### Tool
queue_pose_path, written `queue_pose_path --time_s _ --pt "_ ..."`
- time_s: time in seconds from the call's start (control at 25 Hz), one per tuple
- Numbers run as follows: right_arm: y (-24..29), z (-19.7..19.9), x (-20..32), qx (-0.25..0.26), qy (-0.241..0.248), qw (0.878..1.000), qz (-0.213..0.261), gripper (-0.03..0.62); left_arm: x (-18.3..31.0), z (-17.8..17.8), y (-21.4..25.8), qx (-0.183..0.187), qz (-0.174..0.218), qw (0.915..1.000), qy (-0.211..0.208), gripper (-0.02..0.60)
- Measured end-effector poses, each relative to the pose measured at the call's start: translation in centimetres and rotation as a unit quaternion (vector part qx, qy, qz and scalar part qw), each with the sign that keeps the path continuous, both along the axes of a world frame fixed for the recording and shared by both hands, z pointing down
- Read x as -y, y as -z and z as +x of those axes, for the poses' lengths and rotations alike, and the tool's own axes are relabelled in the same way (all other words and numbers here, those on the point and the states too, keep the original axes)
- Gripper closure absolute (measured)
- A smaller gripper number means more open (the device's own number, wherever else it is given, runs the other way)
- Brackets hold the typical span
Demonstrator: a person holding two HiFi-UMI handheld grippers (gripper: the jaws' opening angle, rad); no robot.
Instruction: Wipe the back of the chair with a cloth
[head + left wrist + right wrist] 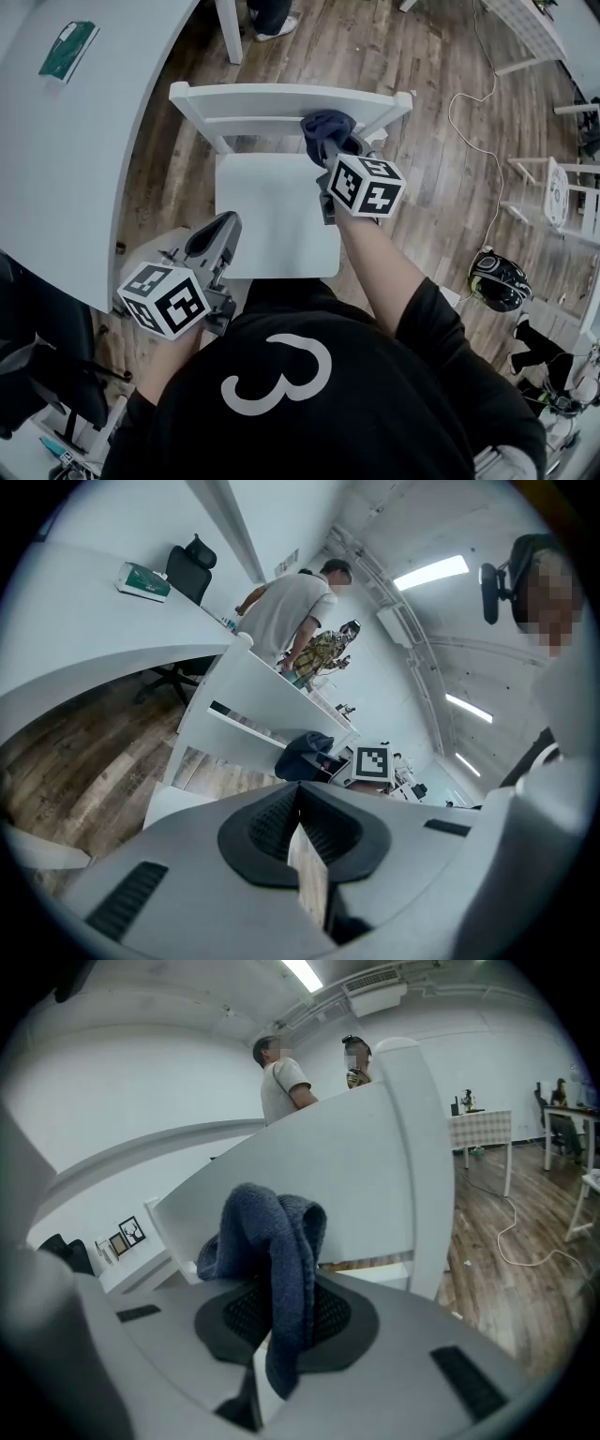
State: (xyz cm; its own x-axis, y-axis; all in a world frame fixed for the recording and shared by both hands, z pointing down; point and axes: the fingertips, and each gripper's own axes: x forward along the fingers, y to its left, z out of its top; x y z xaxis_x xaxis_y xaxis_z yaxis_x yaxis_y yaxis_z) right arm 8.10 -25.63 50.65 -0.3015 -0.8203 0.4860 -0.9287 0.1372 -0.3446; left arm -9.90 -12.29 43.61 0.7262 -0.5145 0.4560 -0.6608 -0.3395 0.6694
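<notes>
Cloth, paint, plastic and wood, as we see them.
We find the cloth (272, 1241) a soft, nubbly dark-blue weave, matt; the chair (281, 103) looks smooth and white-painted with a dull sheen, like the table (84, 141). The left gripper (300, 797) and right gripper (274, 1299) show matt grey plastic shells with black ribbed pads (267, 825). The floor (422, 122) is grainy wood plank; the helmet (497, 279) is glossy.

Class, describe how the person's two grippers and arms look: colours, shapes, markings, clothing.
The left gripper and right gripper are grey plastic, with broad rounded shells and black ribbed pads. Each carries a white cube printed with black square markers. The person wears a black short-sleeved shirt with a white 3 on it. No cables show on the grippers.
</notes>
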Motion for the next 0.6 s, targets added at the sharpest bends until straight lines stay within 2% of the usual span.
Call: queue_pose_path --time_s 0.36,0.6 --pt "-0.4 6.1 -1.0 0.000 -0.025 1.000 0.002 0.542 -1.9 2.4 -0.5 0.010 -0.006 0.9999 0.005 0.568" --pt "-0.6 7.0 -1.1 0.007 -0.029 1.000 -0.002 0.542 -2.9 3.6 -0.2 0.011 -0.006 0.9999 0.009 0.568"
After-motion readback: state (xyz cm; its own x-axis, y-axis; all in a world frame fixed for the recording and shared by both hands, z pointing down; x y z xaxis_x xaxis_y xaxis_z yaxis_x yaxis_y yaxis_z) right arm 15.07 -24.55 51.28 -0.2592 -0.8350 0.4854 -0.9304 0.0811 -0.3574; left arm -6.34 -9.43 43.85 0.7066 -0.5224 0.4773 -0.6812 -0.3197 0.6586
